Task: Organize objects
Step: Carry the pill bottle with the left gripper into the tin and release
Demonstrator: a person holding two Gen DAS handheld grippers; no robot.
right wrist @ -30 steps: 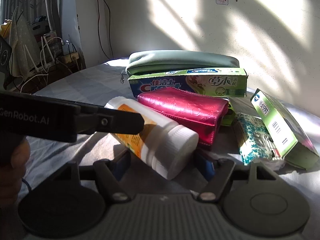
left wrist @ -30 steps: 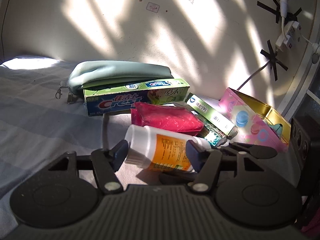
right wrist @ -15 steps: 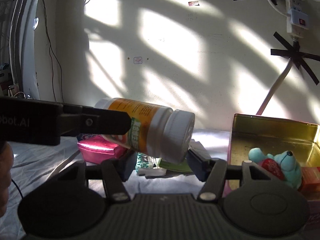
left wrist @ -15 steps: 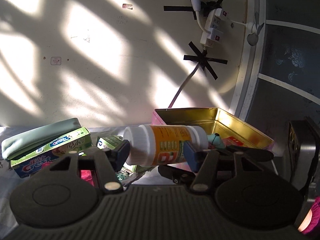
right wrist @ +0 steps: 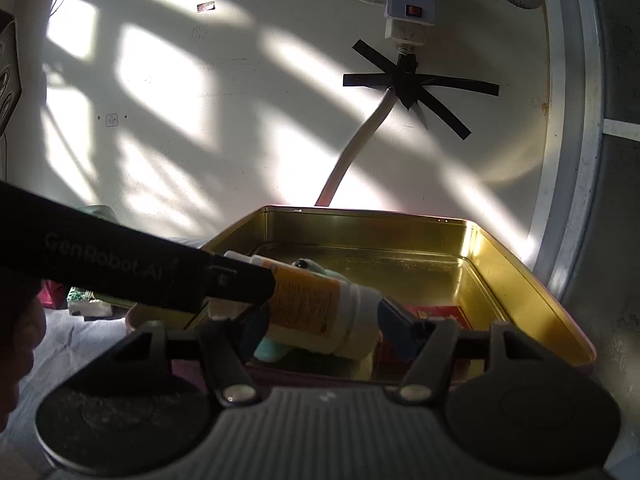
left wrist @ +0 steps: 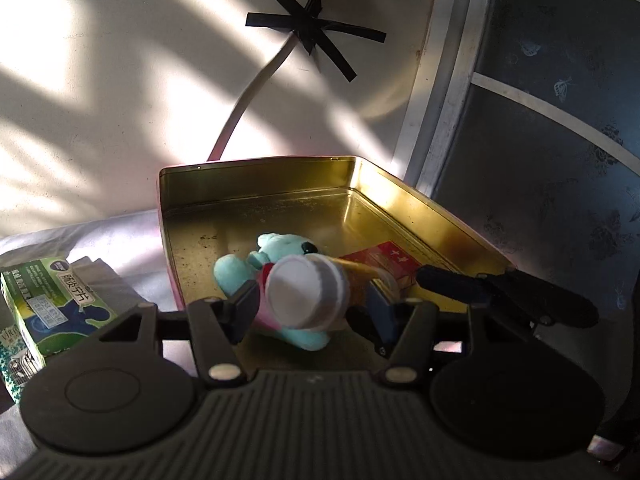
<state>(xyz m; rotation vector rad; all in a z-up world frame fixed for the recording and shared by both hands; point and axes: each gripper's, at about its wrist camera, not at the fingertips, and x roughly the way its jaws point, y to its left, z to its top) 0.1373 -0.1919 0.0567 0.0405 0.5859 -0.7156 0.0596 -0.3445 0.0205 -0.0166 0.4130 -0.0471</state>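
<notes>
Nearest to the left wrist camera, the left gripper (left wrist: 310,312) holds a white bottle (left wrist: 306,294) with an orange label, lying sideways between its fingers; its jaws stand about half apart and the pads seem to press on the bottle's sides, with the round white cap turned toward the camera. In the right wrist view the same bottle (right wrist: 316,308) lies across between the fingers of the right gripper (right wrist: 320,320), with its cap end at the blue pad on the right. The right jaws are opening at this moment, and it cannot be told for sure whether both pads press on the bottle. The dark finger of the left gripper (right wrist: 132,264) crosses this view from the left and covers the bottle's other end. The bottle hangs above the near part of an open gold tin box (left wrist: 256,196), over a turquoise plush toy (left wrist: 234,276) that lies on the floor of the box. Just beside the toy, toward the right wall of the box, lies a red carton (left wrist: 384,254). To the left of the box, on the grey bedsheet (left wrist: 112,236), stands a green medicine box (left wrist: 52,300). Behind the box rises a pale wall (left wrist: 120,80) with patches of sunlight, where a white cable (left wrist: 256,88) is fixed by crossed black tape (left wrist: 316,36) and goes up to a power strip (right wrist: 408,12). At the far right is a dark glass door (left wrist: 560,120) with a metal frame.
</notes>
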